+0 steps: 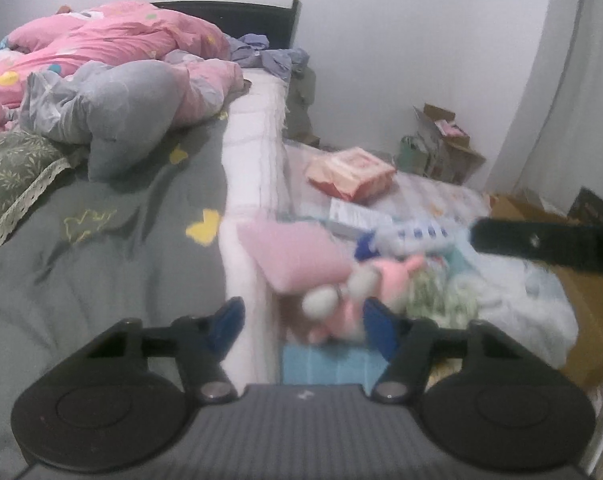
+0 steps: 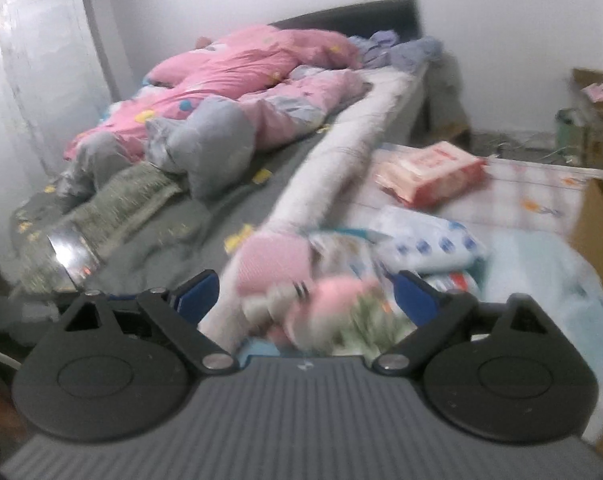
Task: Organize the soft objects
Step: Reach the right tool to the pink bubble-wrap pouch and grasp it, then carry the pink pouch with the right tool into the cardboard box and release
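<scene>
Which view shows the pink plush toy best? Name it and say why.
The left wrist view: the pink plush toy is less smeared there, its white round parts distinct, lying ahead between the open jaws. The right wrist view shows it too, but heavily motion-blurred.

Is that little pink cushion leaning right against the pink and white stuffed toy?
Touching. In the left wrist view the pink cushion overlaps the stuffed toy's head with no gap; the right wrist view, though blurred, shows them pressed together too.
</scene>
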